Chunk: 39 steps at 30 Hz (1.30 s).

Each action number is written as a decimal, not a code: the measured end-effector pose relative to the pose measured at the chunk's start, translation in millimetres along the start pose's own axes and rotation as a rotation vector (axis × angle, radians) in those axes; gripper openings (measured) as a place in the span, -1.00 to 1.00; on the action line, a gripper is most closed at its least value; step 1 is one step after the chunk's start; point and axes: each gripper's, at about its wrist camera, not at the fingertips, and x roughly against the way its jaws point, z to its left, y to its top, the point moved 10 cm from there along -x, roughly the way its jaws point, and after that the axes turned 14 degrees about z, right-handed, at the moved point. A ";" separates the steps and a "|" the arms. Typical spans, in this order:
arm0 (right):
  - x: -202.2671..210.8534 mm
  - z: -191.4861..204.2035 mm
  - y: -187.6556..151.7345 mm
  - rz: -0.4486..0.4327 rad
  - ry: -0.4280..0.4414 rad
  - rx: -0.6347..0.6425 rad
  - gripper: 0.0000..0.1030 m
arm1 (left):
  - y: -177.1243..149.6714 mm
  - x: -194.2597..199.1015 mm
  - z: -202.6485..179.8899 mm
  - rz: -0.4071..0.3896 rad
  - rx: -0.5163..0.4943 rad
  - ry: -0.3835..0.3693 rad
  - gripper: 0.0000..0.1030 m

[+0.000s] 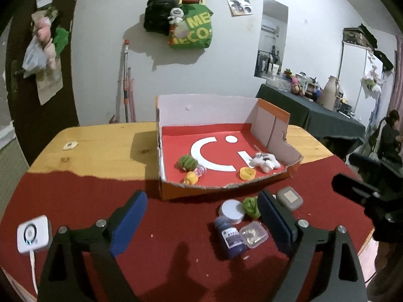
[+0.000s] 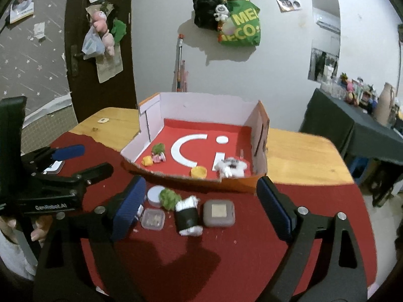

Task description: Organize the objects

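Right now the room is big and messy, with a white wall point(image 2: 277, 75), a green bag point(image 2: 240, 29) hanging on it and a dark door point(image 2: 100, 37) at the left. Below that stands the counter point(image 2: 302, 151), wooden at the back with a red cloth point(image 2: 226, 251) over the front. On it sits an open box point(image 2: 201, 105) with a red floor, and a few small toys already lie inside.

Just in front of the box, on the cloth, wait the things not yet put away: a grey square case point(image 2: 219, 213), a black roll point(image 2: 187, 216) with white ends, a green fuzzy ball point(image 2: 169, 198), a round white lid point(image 2: 155, 194) and a small clear box point(image 2: 153, 219).

The right tool point(image 2: 201, 209) is wide open and holds nothing. The roll and the case lie right between its two sides, the roll's long way pointing toward the box. The left tool point(image 1: 201, 224) is wide open too and holds nothing; a blue bottle point(image 1: 230, 236) lies nearer its right side. I think the right tool is better placed for the roll.
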 end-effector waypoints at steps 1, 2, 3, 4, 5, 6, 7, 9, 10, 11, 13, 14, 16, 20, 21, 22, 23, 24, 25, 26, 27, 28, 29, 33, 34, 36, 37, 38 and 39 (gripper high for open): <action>-3.0 -1.4 -5.2 0.004 0.004 -0.014 0.75 | -5.0 -0.4 0.5 0.005 0.008 -0.001 0.78; -5.9 -2.9 -9.4 0.007 0.006 -0.024 0.75 | -8.1 -1.3 0.7 0.009 0.015 -0.004 0.79; -8.9 -4.7 -13.6 0.012 0.006 -0.034 0.75 | -11.8 -2.5 1.6 0.014 0.028 -0.006 0.81; -12.5 -6.9 -19.0 0.017 0.001 -0.044 0.75 | -15.8 -3.6 3.0 0.017 0.043 -0.003 0.84; -16.0 -9.3 -23.1 0.022 -0.001 -0.055 0.75 | -19.2 -5.5 3.4 0.022 0.051 0.002 0.85; -20.1 -11.8 -27.4 0.031 0.001 -0.067 0.75 | -22.3 -6.9 3.2 0.026 0.054 0.006 0.85; -24.6 -14.1 -31.7 0.043 0.004 -0.079 0.75 | -26.0 -9.7 2.4 0.033 0.051 0.015 0.85; -33.5 -19.5 -39.1 0.072 0.005 -0.098 0.75 | -30.2 -15.3 3.2 0.046 0.049 0.036 0.85; -36.0 -22.2 -41.2 0.078 0.000 -0.106 0.75 | -32.5 -18.8 4.1 0.053 0.051 0.049 0.85; -37.6 -24.6 -42.6 0.080 -0.006 -0.111 0.75 | -34.3 -21.3 4.2 0.060 0.052 0.051 0.85; -40.7 -28.9 -44.8 0.086 -0.016 -0.120 0.75 | -39.0 -27.6 4.6 0.082 0.057 0.046 0.85; -42.4 -30.1 -45.7 0.091 -0.012 -0.125 0.75 | -40.3 -30.1 5.0 0.091 0.061 0.044 0.85; -45.5 -32.3 -47.1 0.101 -0.002 -0.136 0.75 | -42.9 -35.3 5.8 0.109 0.067 0.043 0.85; -51.2 -36.7 -50.3 0.116 -0.004 -0.148 0.75 | -46.0 -41.5 7.1 0.127 0.077 0.047 0.85; -52.3 -37.4 -51.1 0.120 -0.004 -0.150 0.75 | -46.1 -42.9 7.3 0.132 0.077 0.046 0.85; -53.8 -38.1 -51.9 0.126 -0.003 -0.151 0.75 | -46.6 -44.3 6.8 0.137 0.075 0.044 0.85; -55.0 -38.2 -52.7 0.130 -0.002 -0.152 0.75 | -46.9 -45.3 6.2 0.141 0.074 0.045 0.85; -56.3 -38.6 -53.1 0.134 -0.001 -0.153 0.75 | -47.2 -46.3 5.6 0.144 0.072 0.045 0.85; -57.7 -39.1 -53.5 0.138 -0.002 -0.155 0.75 | -47.8 -47.7 4.6 0.150 0.069 0.045 0.86; -58.8 -39.3 -53.8 0.140 -0.003 -0.155 0.75 | -48.8 -49.6 3.2 0.159 0.065 0.045 0.86; -59.9 -39.4 -54.2 0.143 -0.003 -0.155 0.75 | -49.7 -51.8 1.9 0.169 0.061 0.045 0.87; -60.7 -39.8 -54.6 0.145 -0.002 -0.154 0.75 | -51.2 -54.9 -0.2 0.184 0.053 0.048 0.87; -61.5 -39.9 -54.9 0.147 -0.001 -0.154 0.75 | -52.4 -57.3 -2.7 0.197 0.042 0.046 0.87; -63.0 -40.6 -55.7 0.152 -0.002 -0.146 0.75 | -55.8 -65.4 -7.3 0.232 0.010 0.054 0.87; -63.2 -40.8 -55.5 0.153 -0.002 -0.145 0.75 | -57.2 -67.4 -8.4 0.243 0.006 0.045 0.87; -64.2 -40.8 -55.6 0.157 -0.002 -0.144 0.75 | -60.0 -70.7 -8.8 0.264 0.001 0.035 0.87; -65.0 -41.0 -56.0 0.160 0.000 -0.144 0.75 | -61.0 -72.0 -7.7 0.270 0.002 0.039 0.87; -65.7 -41.3 -56.4 0.162 0.000 -0.144 0.75 | -61.5 -72.6 -5.2 0.270 0.003 0.048 0.87; -66.6 -41.6 -57.0 0.165 0.000 -0.143 0.75 | -61.5 -72.3 -2.3 0.267 0.005 0.059 0.87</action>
